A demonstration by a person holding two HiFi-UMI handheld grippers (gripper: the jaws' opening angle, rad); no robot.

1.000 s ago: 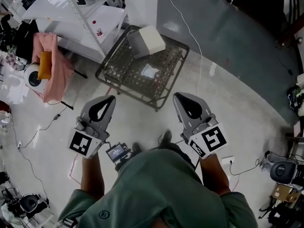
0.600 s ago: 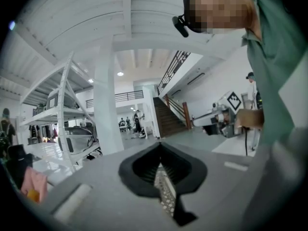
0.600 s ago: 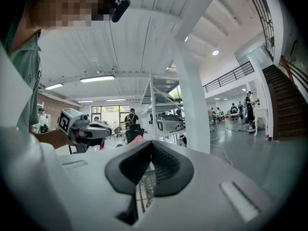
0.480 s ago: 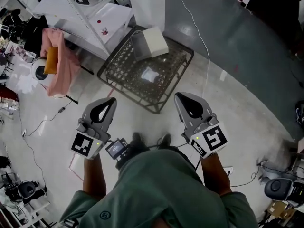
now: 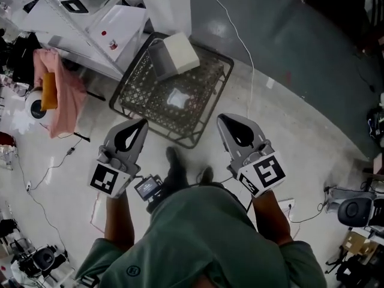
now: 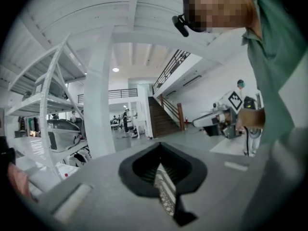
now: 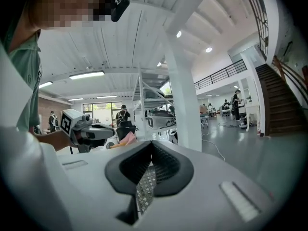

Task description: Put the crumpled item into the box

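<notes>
Head view: the left gripper (image 5: 138,126) and right gripper (image 5: 225,122) point forward, each with its 2 jaws pressed together on nothing. The crumpled item (image 5: 177,98) lies on the wire table (image 5: 141,96), near the box (image 5: 174,55) at its far side.

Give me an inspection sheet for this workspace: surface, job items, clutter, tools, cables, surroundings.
Surface: low mesh table on a pale floor.
Job's things: crumpled item lies on the mesh; box sits at the table's far side, apart from it.
Clutter: pink cloth left of the table.
Tools: left tool and right tool both shut, empty, short of the table.
Cables: white cable runs along the floor past the table's right side.
Surroundings: shelving and a white column behind the table.
</notes>
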